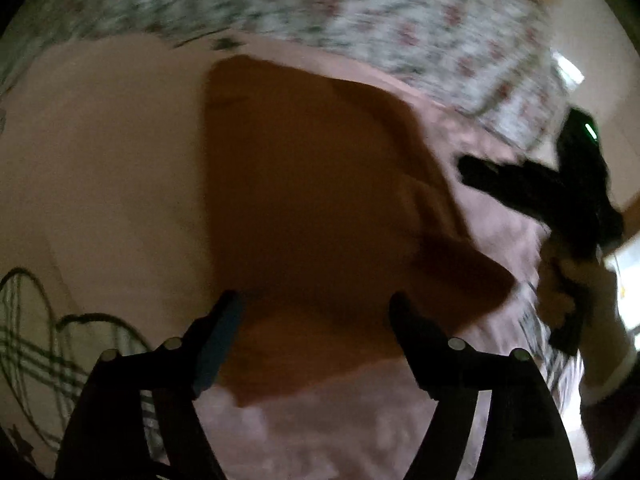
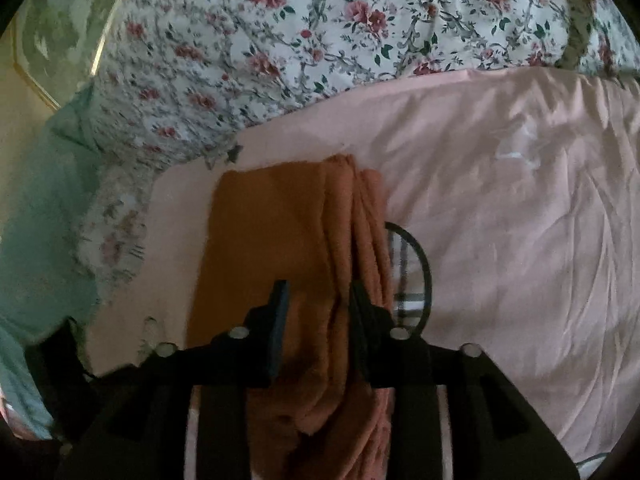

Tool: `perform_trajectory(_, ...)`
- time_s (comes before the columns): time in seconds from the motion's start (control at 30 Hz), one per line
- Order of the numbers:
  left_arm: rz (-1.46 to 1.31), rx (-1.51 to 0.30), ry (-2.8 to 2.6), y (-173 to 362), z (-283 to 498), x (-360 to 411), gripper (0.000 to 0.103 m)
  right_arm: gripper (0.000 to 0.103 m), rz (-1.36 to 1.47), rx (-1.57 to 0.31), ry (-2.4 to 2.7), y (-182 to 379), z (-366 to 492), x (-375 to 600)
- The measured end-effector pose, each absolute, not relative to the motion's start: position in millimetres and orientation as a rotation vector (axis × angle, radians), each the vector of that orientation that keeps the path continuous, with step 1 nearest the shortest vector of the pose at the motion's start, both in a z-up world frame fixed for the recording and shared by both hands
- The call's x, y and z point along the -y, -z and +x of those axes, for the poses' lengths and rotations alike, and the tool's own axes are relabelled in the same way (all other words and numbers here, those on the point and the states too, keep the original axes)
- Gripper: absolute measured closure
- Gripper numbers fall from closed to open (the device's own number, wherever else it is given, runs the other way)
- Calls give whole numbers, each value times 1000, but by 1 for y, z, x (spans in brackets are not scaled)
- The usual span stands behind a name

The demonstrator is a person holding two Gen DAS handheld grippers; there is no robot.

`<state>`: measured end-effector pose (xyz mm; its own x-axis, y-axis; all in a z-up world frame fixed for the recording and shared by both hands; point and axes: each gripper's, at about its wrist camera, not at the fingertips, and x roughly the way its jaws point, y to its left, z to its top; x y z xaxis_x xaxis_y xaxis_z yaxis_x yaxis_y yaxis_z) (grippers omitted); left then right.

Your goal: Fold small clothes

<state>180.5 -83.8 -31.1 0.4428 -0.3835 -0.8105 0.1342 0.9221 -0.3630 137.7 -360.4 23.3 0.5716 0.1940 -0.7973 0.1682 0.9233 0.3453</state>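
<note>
Folding comes down to edge control now: the rust-orange terry cloth garment (image 2: pixel 276 240) lies on the pale pink bedsheet (image 2: pixel 500 208), and my right gripper (image 2: pixel 320 300) seems to pinch its bunched layers, though I cannot tell how firmly. My left gripper (image 1: pixel 316 312) hovers spread above it, holding nothing. I should square the layers and avoid snagging the black-rimmed plaid item (image 2: pixel 408 280) beside it.

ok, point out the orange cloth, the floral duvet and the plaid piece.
orange cloth (image 2: pixel 260 248): right wrist view, flat folded top layer.
floral duvet (image 2: pixel 320 40): right wrist view, middle of print.
plaid piece (image 2: pixel 406 276): right wrist view, strip showing beside the cloth.
</note>
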Motion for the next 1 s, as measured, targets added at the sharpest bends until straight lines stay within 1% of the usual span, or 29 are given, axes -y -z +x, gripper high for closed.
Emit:
perform_trajectory(0.03, -304, -1077, 313, 36, 188, 73, 24, 44, 396, -972, 10, -21, 139, 360)
perform_trajectory(0.1, -365, -1090, 300, 45, 202, 61, 22, 37, 393, -973, 30, -15, 142, 361)
perform_trajectory(0.2, -431, -1136, 299, 66, 231, 51, 22, 36, 408, -1015, 18, 1, 147, 364)
perform_trajectory(0.3, -463, -1191, 315, 87, 255, 54, 20, 36, 433, -1090, 8, 23, 154, 365)
perform_trajectory(0.33, -464, -1185, 321, 90, 262, 56, 20, 36, 440, -1121, 8, 32, 158, 365)
perform_trajectory(0.37, -448, -1163, 331, 88, 266, 59, 23, 39, 456, -1131, 3, 37, 158, 366)
perform_trajectory(0.43, -418, -1153, 375, 86, 273, 69, 61, 68, 522, -1140, -25, 45, 159, 366)
perform_trajectory(0.5, -399, -1142, 381, 80, 274, 71, 78, 74, 555, -1146, -43, 46, 159, 363)
perform_trajectory(0.53, -391, -1125, 384, 72, 270, 70, 79, 75, 552, -1136, -50, 43, 158, 359)
perform_trajectory(0.67, -371, -1043, 395, 37, 242, 55, 81, 78, 587, -1080, -122, 22, 151, 340)
perform_trajectory(0.77, -347, -997, 361, 11, 211, 25, 81, 78, 589, -1073, -185, 13, 149, 311)
perform_trajectory(0.9, -357, -994, 288, 2, 182, -26, 81, 78, 623, -1073, -290, 20, 153, 265)
perform_trajectory(1.0, -343, -999, 219, 1, 163, -62, 81, 81, 617, -1096, -344, 31, 163, 230)
